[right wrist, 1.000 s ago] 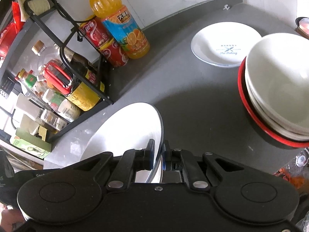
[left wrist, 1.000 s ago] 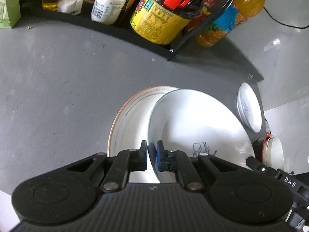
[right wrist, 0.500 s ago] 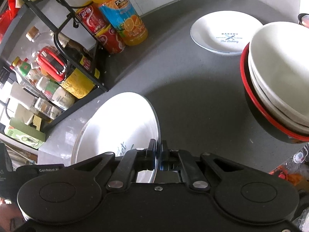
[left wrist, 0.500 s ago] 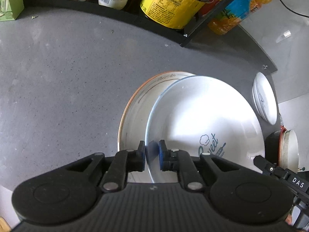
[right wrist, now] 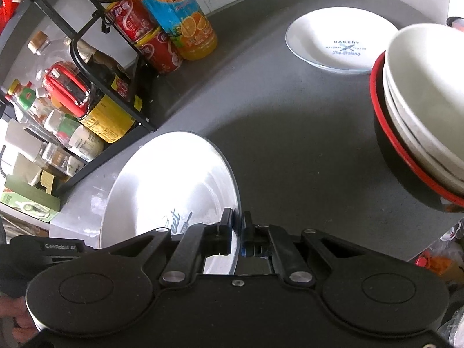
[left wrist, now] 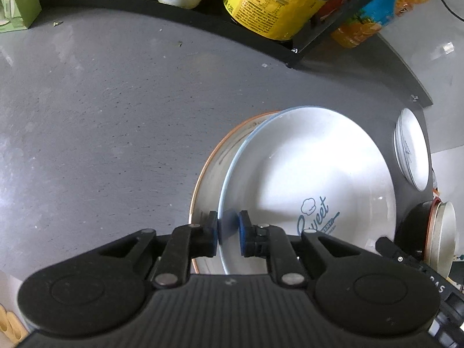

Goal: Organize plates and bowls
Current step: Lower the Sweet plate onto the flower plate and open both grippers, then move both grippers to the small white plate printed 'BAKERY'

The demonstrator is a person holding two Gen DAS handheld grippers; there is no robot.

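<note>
A white plate printed "Sweet" (left wrist: 304, 174) (right wrist: 168, 179) lies tilted over an orange-rimmed plate (left wrist: 214, 168) on the grey counter. My left gripper (left wrist: 227, 232) is shut on its near-left rim. On the opposite edge of the rim, my right gripper (right wrist: 238, 229) is shut too, with the thin edge between the blue pads. The orange-rimmed plate is mostly hidden under the white one. A second white plate, printed "Bakery" (right wrist: 339, 37) (left wrist: 411, 150), rests flat at the far end of the counter. Stacked white bowls (right wrist: 429, 87) sit in a red-rimmed black bowl (right wrist: 388, 145).
A black wire rack (right wrist: 101, 87) packed with bottles and jars lines the back of the counter, with a yellow-labelled jar (left wrist: 275, 0) at its end. An orange juice bottle (right wrist: 179, 23) and red cans stand beside it. Bare grey counter (left wrist: 101, 130) spreads to the left.
The white plate has come down from a steep tilt to lie flatter over the orange-rimmed plate, showing its print. Both grippers moved with it and keep their hold.
</note>
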